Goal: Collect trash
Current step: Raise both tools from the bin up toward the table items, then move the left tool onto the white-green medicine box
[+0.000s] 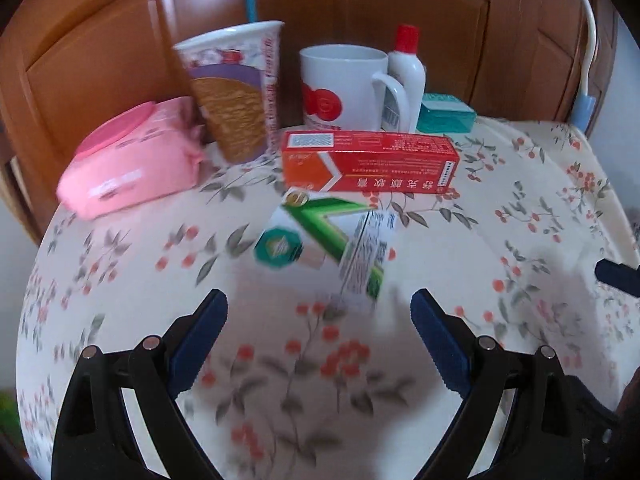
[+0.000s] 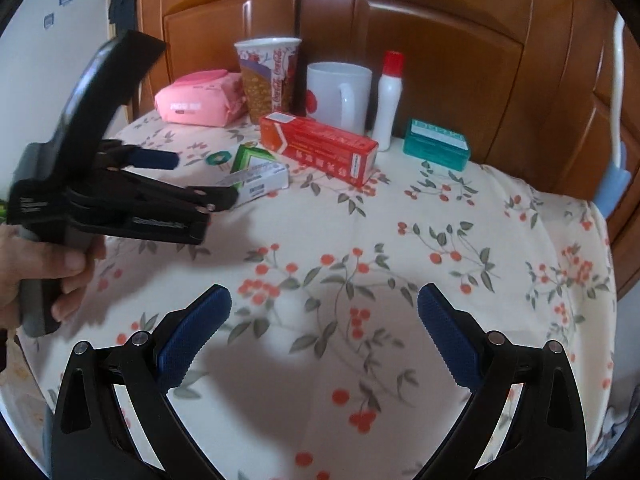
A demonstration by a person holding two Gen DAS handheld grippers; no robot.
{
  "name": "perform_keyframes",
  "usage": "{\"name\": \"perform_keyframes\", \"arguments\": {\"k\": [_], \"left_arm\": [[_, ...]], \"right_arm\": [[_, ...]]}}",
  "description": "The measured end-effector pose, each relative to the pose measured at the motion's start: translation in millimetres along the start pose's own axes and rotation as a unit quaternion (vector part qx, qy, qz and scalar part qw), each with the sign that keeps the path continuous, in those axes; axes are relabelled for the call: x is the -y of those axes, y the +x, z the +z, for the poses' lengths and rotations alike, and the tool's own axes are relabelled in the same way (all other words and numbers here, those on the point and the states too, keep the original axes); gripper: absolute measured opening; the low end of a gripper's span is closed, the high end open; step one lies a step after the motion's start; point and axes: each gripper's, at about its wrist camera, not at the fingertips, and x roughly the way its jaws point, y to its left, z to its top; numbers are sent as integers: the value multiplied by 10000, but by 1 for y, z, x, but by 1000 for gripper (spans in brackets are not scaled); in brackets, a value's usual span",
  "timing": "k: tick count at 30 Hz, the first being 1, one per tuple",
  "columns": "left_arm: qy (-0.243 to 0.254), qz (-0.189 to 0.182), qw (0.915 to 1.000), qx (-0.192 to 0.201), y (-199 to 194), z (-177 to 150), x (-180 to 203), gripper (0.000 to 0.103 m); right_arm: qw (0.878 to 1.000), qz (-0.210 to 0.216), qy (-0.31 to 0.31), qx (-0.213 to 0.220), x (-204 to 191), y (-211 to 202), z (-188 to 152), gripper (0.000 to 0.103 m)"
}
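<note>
A green and white carton [image 1: 336, 244] lies on the floral tablecloth [image 1: 500, 240], just ahead of my open, empty left gripper [image 1: 319, 312]. A red carton [image 1: 370, 160] lies right behind it. In the right wrist view the left gripper [image 2: 200, 178] is open, its fingers reaching over the green carton [image 2: 260, 170], with the red carton [image 2: 320, 148] beyond. My right gripper [image 2: 325, 304] is open and empty above the cloth, well short of the objects.
At the back stand a pink wipes pack [image 1: 128, 160], a paper cup [image 1: 236, 88], a white mug [image 1: 348, 88], a white bottle with red cap [image 1: 406, 76] and a teal box [image 1: 446, 114]. Wooden cabinet doors [image 2: 440, 60] rise behind the table. The table edge drops off at right [image 2: 608, 240].
</note>
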Motion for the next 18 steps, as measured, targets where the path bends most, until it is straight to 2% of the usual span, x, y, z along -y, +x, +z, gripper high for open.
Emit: {"name": "perform_keyframes", "arguments": {"k": [6,14,18], "left_arm": [[223,-170,9995,-151,25,12,0,92],[455,-355,9981,-209,35,22,3,92],[563,-262,9978,-212,38,29,5,92]], "right_arm": [[10000,71,-4,-55,6,19,8,97],[9999,117,31,-119,13,36,19,97],[9999,105,-27,-113,10,39,21,97]]}}
